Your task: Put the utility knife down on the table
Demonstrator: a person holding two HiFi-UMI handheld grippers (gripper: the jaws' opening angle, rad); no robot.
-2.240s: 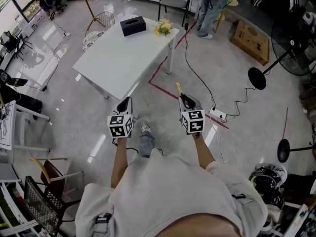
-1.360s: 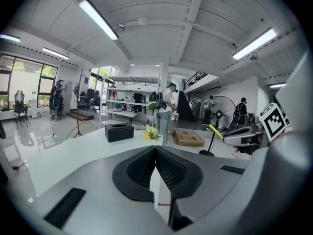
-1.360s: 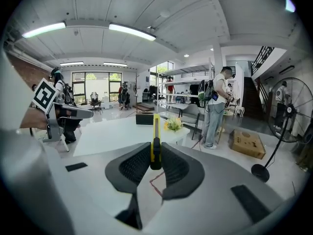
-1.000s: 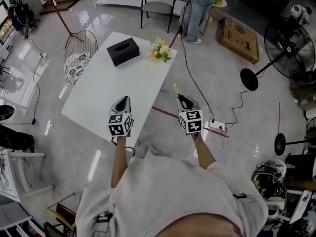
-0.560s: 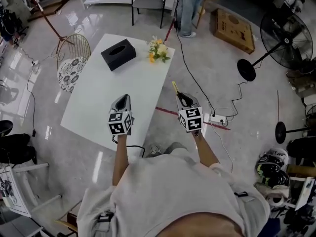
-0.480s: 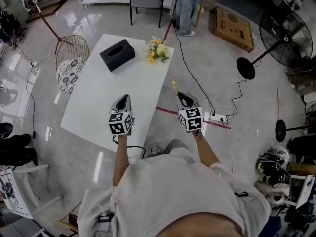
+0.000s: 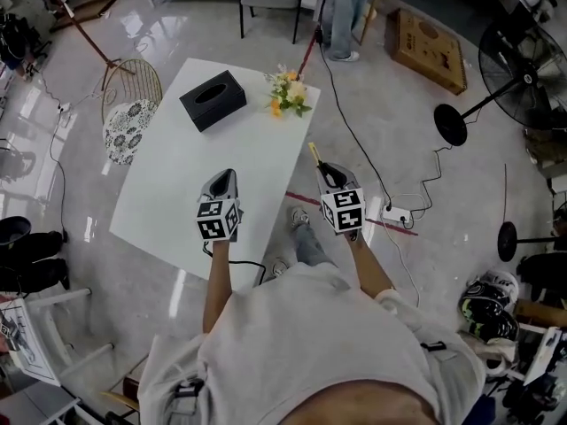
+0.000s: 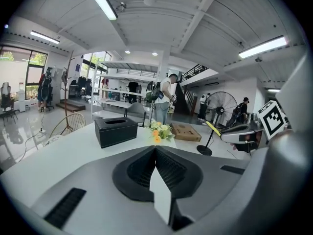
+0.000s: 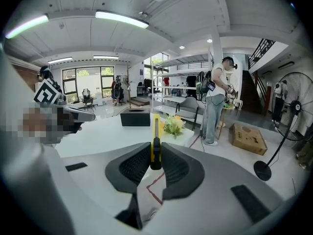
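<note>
The utility knife [image 9: 155,143] is yellow and black, and it sticks out forward from between the pads of my right gripper [image 9: 155,164], which is shut on it. In the head view the right gripper [image 7: 328,177] hangs over the floor just right of the white table [image 7: 177,175], with the knife [image 7: 314,155] pointing away from me. My left gripper [image 7: 222,187] is over the table's near end. Its jaws [image 8: 155,153] are shut with nothing between them. The right gripper and the knife [image 8: 213,128] also show at the right of the left gripper view.
A black tissue box [image 7: 213,100] and a small bunch of flowers [image 7: 288,94] stand at the table's far end. A wire chair [image 7: 129,106] is on its left. Cables, a power strip [image 7: 396,212], a fan stand [image 7: 450,124] and a cardboard box [image 7: 430,50] lie to the right. A person [image 7: 346,11] stands beyond.
I have walked up to the table: it has come nearer in view, the left gripper is now over its near end, and the right gripper still holds the knife beside it.
</note>
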